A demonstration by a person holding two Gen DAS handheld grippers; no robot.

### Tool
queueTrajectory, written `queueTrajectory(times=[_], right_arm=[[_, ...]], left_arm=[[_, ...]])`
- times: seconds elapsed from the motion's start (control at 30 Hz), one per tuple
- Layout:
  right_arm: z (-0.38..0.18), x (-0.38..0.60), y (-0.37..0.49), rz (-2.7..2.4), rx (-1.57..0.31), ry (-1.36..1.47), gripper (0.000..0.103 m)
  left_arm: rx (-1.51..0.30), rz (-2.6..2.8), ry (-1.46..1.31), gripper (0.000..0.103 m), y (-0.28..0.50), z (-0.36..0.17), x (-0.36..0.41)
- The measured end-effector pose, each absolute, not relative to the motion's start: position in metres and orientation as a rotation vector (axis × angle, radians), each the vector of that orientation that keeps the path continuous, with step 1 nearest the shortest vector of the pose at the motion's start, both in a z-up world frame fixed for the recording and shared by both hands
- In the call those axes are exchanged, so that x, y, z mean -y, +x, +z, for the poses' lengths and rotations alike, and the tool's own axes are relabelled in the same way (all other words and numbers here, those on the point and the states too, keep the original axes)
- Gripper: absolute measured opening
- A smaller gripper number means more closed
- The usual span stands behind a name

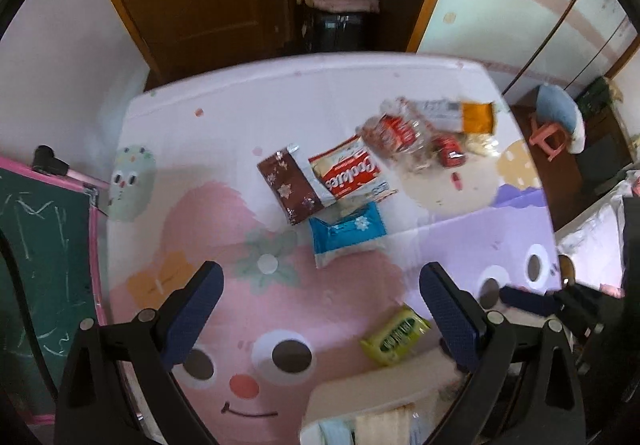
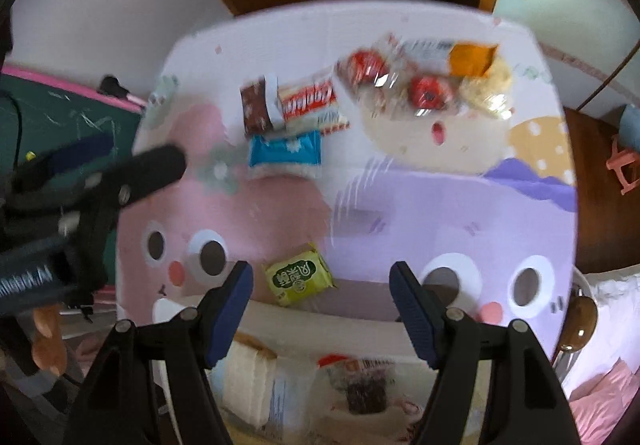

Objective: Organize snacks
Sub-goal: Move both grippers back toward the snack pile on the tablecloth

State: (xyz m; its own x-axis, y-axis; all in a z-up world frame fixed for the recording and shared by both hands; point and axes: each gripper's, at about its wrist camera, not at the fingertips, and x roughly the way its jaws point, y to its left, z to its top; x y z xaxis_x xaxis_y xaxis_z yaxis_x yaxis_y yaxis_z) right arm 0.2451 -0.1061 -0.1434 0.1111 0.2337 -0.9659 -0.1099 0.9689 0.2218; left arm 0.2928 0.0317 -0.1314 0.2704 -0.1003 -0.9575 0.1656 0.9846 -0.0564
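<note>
We hold both grippers above the table (image 1: 328, 93), which is covered by a cartoon-printed cloth, and we take the green packet (image 1: 395, 337) as our landmark.

1. Left gripper (image 1: 322, 319): its jaws stand wide apart with nothing between the pads. The green packet lies just beside the right-hand finger (image 1: 448, 319), flat on the cloth and clear of both pads.

2. Right gripper (image 2: 322, 315): its jaws stand about half open and grip nothing. In the right wrist view the green packet (image 2: 299, 277) lies between the two fingers, nearer the left-hand one, untouched.

3. Beyond the green packet, toward the far side of the table, lies the blue packet (image 1: 347, 235). Past it sit the brown packet (image 1: 290, 187) and the red-and-white cookie packet (image 1: 349, 175), side by side and touching.

4. Further from the green packet, toward the far right corner, is a heap of clear-wrapped snacks (image 1: 412, 141) with red pieces inside, and an orange-ended packet (image 1: 466, 117) at its far edge.

5. On the near side of the green packet, at the table edge, a white container (image 2: 280, 325) holds more packets, including a cream-coloured one (image 2: 248, 377) and a clear bag with dark contents (image 2: 366, 389). The view there is blurred, so we cannot tell the items apart further.

6. The left gripper (image 2: 120, 181) appears in the right wrist view well to the left of the green packet.
</note>
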Motion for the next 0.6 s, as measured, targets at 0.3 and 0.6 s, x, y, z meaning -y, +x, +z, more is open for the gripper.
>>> queueTrajectory(times=[0.3,0.6], right_arm=[[-0.217,0.065,0.258,0.292,-1.634,0.061,0.071],[-0.241,0.051,0.253,0.271,-1.716,0.002,0.071]], left_arm=[[-1.389,-0.115,0.064,0.098,0.316,-0.195,-0.05],[-1.42,-0.071,0.03,0.098,0.32,-0.216,-0.075]])
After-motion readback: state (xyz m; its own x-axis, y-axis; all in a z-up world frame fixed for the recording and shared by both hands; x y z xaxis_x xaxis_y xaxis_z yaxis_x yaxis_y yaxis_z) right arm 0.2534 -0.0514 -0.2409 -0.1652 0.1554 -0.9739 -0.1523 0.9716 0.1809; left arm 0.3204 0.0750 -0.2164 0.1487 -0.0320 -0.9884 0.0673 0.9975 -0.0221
